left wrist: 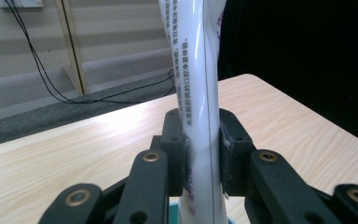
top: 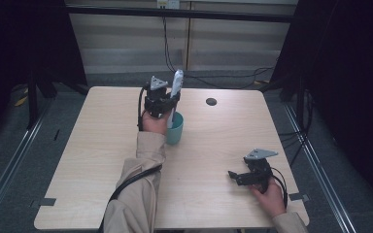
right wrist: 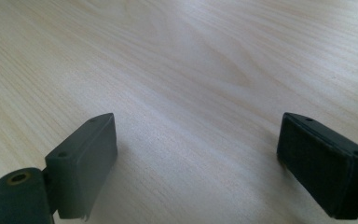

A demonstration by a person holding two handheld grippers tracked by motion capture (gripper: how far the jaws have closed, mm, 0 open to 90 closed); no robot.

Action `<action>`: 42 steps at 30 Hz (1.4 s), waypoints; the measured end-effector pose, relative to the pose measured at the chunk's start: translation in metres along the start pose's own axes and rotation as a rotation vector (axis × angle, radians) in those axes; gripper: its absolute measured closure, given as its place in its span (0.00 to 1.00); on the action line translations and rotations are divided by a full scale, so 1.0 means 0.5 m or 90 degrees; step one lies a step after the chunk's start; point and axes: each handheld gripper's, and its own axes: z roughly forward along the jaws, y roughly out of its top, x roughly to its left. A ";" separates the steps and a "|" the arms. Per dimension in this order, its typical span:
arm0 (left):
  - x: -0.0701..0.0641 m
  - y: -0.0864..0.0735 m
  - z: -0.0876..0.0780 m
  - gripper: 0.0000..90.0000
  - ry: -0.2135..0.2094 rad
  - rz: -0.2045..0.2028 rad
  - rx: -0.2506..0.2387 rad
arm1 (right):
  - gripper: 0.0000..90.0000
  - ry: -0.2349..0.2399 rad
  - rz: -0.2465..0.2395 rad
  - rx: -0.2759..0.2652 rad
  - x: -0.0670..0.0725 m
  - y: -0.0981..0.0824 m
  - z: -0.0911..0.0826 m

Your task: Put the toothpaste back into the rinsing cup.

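- Left gripper (top: 167, 104): high view places it above the left-centre of the worktop (top: 102, 160), held by a hand in a beige sleeve (top: 141, 179), a black cable trailing along the forearm and a grey three-cornered plate on top. Its jaws are clamped on a white tube (top: 176, 87).
- White tube: in the high view it stands nearly upright, leaning slightly, its lower end inside the teal cup (top: 176, 131) and its upper end above the gripper. The left gripper view shows what the high view cannot: both pads pressed against the tube (left wrist: 200, 116) on either side, a dark seam line running down its length, and columns of small printed characters in an East Asian script, too small to read; some purple print at the upper right edge.
- Teal cup: high view, on the worktop just beside the left hand; the left gripper view catches a sliver of its rim (left wrist: 230, 220) at the bottom.
- Dark round hole (top: 211, 101): high view, in the worktop, right of the tube.
- Right gripper (top: 234, 175): high view, low over the worktop's near right corner, well apart from the cup. The right gripper view shows its jaws spread wide, bare wood grain between them, nothing held.
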 end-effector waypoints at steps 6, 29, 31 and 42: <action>-0.005 -0.003 0.012 0.84 0.006 0.003 -0.007 | 0.13 -0.001 0.000 0.001 0.000 0.000 0.000; -0.007 -0.056 0.004 0.83 0.013 0.000 0.002 | 0.13 0.000 -0.001 0.001 0.001 0.000 -0.001; -0.008 -0.061 0.002 0.83 0.016 -0.005 0.001 | 0.13 -0.001 -0.001 0.001 0.000 0.000 -0.001; -0.013 -0.085 0.001 0.83 0.015 -0.005 0.018 | 0.13 -0.001 -0.002 0.001 0.000 0.000 -0.001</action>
